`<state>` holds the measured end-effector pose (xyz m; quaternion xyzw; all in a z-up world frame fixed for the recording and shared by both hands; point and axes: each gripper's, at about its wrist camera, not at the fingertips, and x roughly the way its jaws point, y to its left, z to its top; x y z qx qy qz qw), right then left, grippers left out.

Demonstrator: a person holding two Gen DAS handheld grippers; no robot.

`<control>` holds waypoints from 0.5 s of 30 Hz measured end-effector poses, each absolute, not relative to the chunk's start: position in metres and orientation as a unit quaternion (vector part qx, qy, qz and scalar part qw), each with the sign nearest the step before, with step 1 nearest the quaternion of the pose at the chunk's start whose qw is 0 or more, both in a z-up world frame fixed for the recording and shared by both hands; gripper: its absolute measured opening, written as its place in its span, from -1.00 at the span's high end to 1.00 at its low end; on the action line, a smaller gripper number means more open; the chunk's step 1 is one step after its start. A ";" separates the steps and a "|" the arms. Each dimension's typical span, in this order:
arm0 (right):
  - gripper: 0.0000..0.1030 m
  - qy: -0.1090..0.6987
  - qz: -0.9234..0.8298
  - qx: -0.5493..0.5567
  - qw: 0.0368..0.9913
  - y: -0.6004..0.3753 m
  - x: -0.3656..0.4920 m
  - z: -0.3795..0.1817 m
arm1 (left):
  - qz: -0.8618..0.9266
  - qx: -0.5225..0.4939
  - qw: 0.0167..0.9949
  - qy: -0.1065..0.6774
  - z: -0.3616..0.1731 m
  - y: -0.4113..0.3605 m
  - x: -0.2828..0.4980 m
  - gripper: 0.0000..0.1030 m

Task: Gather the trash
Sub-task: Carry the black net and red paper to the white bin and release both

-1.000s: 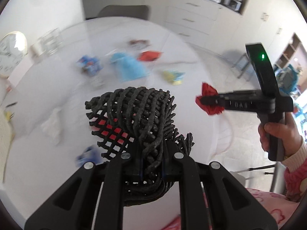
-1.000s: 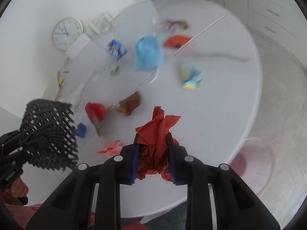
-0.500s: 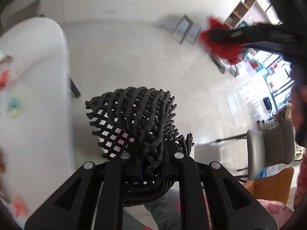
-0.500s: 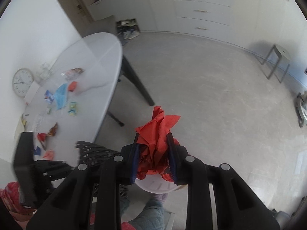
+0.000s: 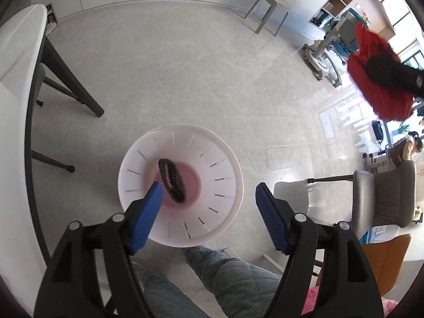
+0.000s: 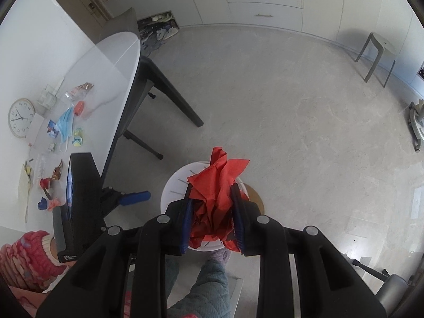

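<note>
My left gripper [image 5: 209,201] is open and empty above a white slotted bin [image 5: 225,182] on the floor. A black mesh net [image 5: 171,180] lies at the bin's bottom. My right gripper [image 6: 212,214] is shut on crumpled red paper [image 6: 217,185], held above the bin [image 6: 172,185]. The red paper also shows at the upper right of the left wrist view [image 5: 376,79]. The left gripper's blue finger [image 6: 135,197] shows in the right wrist view, left of the bin.
A white oval table [image 6: 106,74] stands at the left with several wrappers, a blue face mask [image 6: 66,122] and a clock [image 6: 21,118]. A stool [image 6: 376,55] stands far right. A grey chair [image 5: 384,196] and my legs [image 5: 233,278] are near the bin.
Both grippers swung from the table to over the floor bin. My left gripper opened and the black mesh net dropped into the bin. The right gripper still holds the red paper.
</note>
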<state>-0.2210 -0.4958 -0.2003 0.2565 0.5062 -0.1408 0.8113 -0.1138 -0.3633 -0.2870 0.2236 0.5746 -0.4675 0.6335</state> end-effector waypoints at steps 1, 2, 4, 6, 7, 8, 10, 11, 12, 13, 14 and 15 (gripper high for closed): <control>0.43 0.508 -0.138 0.256 0.811 -0.494 -0.219 -0.202 | -0.467 0.222 0.634 0.575 -0.284 -0.362 -0.114 -0.37; 0.43 0.509 -0.136 0.256 0.810 -0.493 -0.218 -0.203 | -0.468 0.220 0.635 0.574 -0.280 -0.362 -0.117 -0.37; 0.43 0.512 -0.130 0.257 0.810 -0.491 -0.215 -0.205 | -0.470 0.215 0.637 0.572 -0.272 -0.356 -0.115 -0.38; 0.43 0.515 -0.125 0.255 0.809 -0.487 -0.212 -0.208 | -0.468 0.210 0.645 0.567 -0.257 -0.348 -0.114 -0.40; 0.42 0.517 -0.120 0.253 0.809 -0.483 -0.210 -0.210 | -0.467 0.206 0.649 0.565 -0.250 -0.344 -0.113 -0.42; 0.42 0.519 -0.117 0.252 0.809 -0.479 -0.208 -0.211 | -0.464 0.200 0.656 0.561 -0.238 -0.335 -0.111 -0.49; 0.41 0.524 -0.109 0.247 0.808 -0.470 -0.204 -0.216 | -0.455 0.189 0.674 0.550 -0.214 -0.316 -0.105 -0.55; 0.41 0.527 -0.105 0.243 0.808 -0.465 -0.202 -0.219 | -0.449 0.186 0.683 0.545 -0.204 -0.309 -0.105 -0.59; 0.41 0.530 -0.099 0.239 0.807 -0.458 -0.200 -0.222 | -0.443 0.184 0.692 0.540 -0.194 -0.300 -0.103 -0.61; 0.41 0.534 -0.094 0.236 0.807 -0.453 -0.197 -0.226 | -0.433 0.181 0.703 0.534 -0.182 -0.286 -0.101 -0.64; 0.41 0.537 -0.090 0.234 0.805 -0.447 -0.196 -0.230 | -0.425 0.179 0.712 0.530 -0.173 -0.276 -0.099 -0.69; 0.39 0.542 -0.087 0.231 0.804 -0.443 -0.194 -0.234 | -0.416 0.177 0.720 0.526 -0.165 -0.265 -0.098 -0.71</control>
